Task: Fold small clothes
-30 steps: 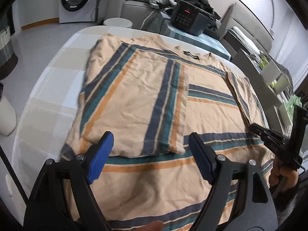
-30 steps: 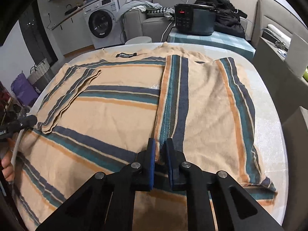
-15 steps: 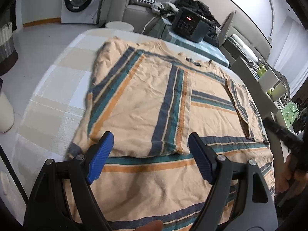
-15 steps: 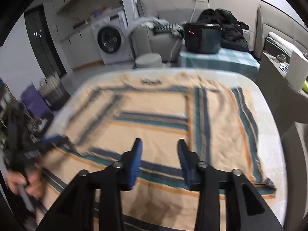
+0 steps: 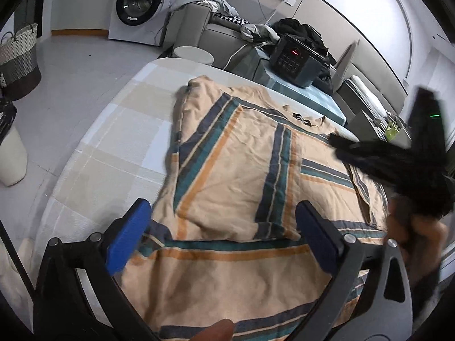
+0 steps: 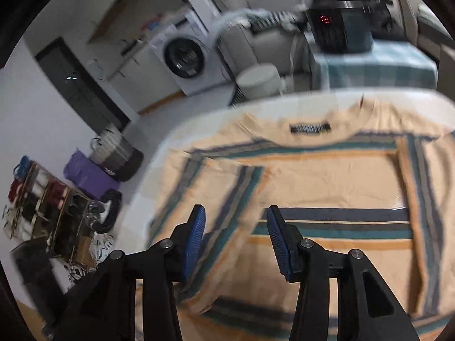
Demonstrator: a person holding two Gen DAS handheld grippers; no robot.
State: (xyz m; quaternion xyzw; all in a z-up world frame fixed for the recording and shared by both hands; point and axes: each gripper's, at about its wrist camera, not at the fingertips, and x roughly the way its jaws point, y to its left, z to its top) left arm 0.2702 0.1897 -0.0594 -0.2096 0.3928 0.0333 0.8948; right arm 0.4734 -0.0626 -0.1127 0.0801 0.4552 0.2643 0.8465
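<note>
A peach T-shirt point(image 5: 233, 176) with navy, teal and orange stripes lies flat on the table, both side parts folded in over the middle. It also shows in the right wrist view point(image 6: 327, 187), with its black neck label point(image 6: 310, 128) at the far edge. My left gripper point(image 5: 219, 233) is open and empty above the shirt's near hem. My right gripper point(image 6: 234, 237) is open and empty above the folded left sleeve point(image 6: 216, 199). The right gripper's black body shows blurred in the left wrist view point(image 5: 398, 159).
The table point(image 5: 119, 130) has a pale checked cover. Behind it stand a cooker point(image 5: 295, 56) on a teal-clothed stand, a grey sofa point(image 5: 199, 25), a round white stool point(image 5: 193, 54) and a washing machine point(image 5: 139, 2). A basket point(image 5: 17, 54) and a shelf point(image 6: 42, 204) stand on the floor.
My right gripper has opened, let go of the shirt's folded part and swung left and forward across the shirt. My left gripper stayed open and tilted slightly left.
</note>
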